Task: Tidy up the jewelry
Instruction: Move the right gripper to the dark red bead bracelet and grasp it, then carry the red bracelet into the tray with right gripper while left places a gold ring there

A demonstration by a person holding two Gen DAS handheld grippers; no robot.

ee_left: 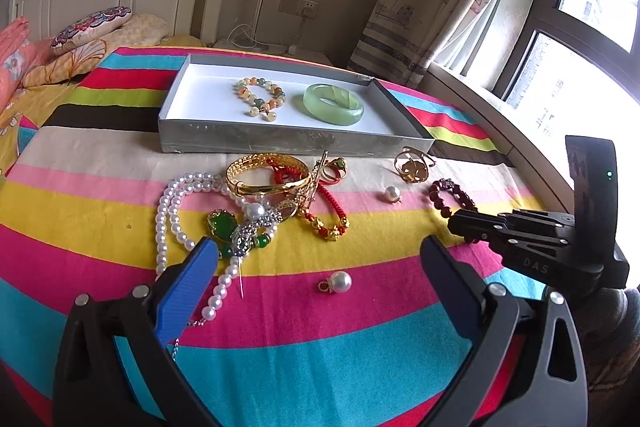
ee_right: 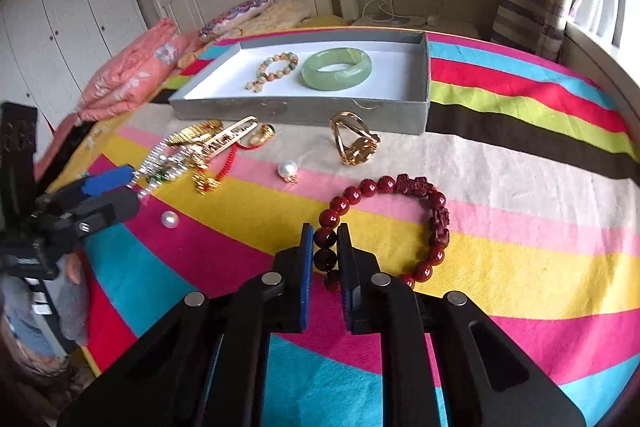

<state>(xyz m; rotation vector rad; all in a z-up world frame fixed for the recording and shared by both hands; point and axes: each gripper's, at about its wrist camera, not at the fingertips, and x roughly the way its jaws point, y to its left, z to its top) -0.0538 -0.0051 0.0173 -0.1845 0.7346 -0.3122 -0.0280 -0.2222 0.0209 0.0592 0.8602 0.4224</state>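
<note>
The red bead bracelet (ee_right: pixel 386 223), limp and slippery, is clamped at its near beads by the right gripper (ee_right: pixel 325 247); the left gripper (ee_left: pixel 320 255) is held open.

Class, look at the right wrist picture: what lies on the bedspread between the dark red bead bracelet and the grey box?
In the right wrist view, a gold ring lies between the red bracelet and the box.

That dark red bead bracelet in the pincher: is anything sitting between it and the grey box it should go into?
The right hand-held gripper is shut on the red bead bracelet. Between it and the grey box, a gold ring lies on the bedspread just before the box's front wall. A lifted carry should pass over it.
</note>
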